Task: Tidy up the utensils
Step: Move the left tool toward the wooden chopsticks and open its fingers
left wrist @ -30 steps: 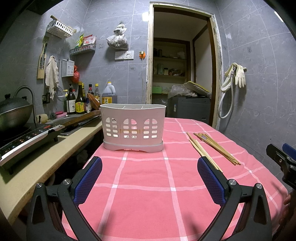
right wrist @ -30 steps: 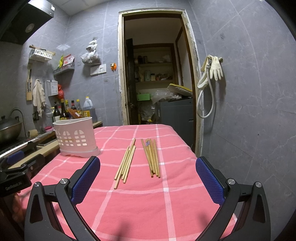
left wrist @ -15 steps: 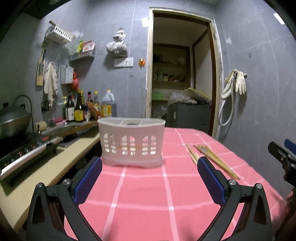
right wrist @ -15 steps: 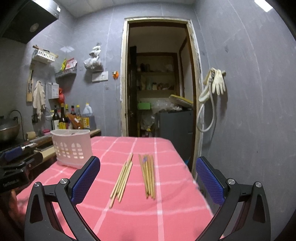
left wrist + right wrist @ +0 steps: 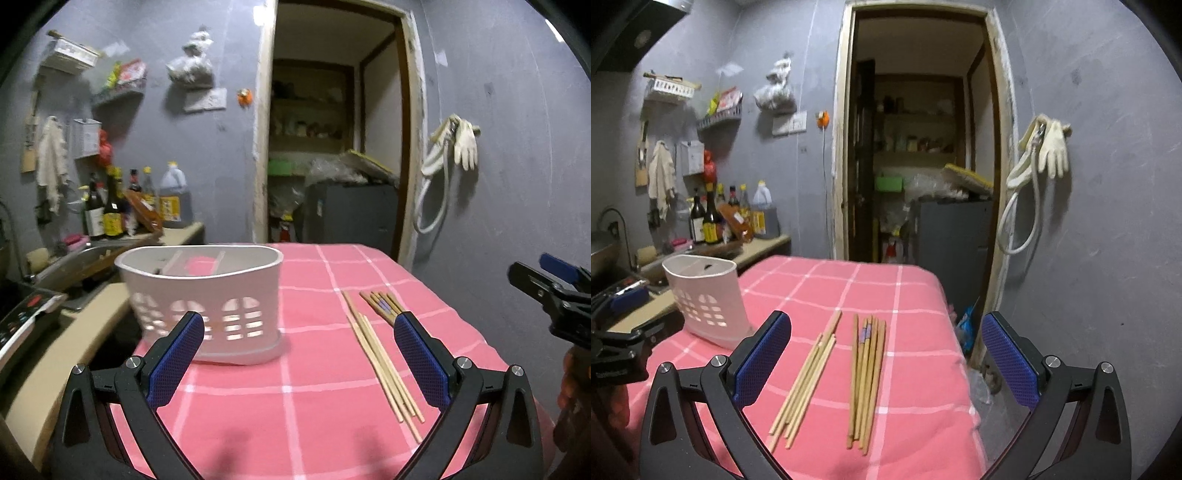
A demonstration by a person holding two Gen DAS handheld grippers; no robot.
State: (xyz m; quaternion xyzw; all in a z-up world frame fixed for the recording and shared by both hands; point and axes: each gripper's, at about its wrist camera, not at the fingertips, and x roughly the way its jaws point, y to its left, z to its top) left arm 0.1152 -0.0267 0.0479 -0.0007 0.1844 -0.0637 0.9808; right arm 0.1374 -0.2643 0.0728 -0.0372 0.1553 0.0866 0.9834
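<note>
Moved since a second ago: both grippers lifted, tilted downward. Chopsticks: pale bundle [image 5: 805, 384] and darker bundle [image 5: 866, 380], flat on pink tablecloth [image 5: 916, 295], none yet sorted. Holder [image 5: 207, 306]: white, apparently empty, left of them. Left gripper [image 5: 299, 360], right gripper [image 5: 886, 360]: spread wide, nothing held.

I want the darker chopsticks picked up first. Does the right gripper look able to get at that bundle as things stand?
Probably yes. The right gripper is open and empty, with the darker chopsticks lying flat on the tablecloth right ahead between its fingers. Nothing lies on them; the paler chopsticks lie apart alongside.
</note>
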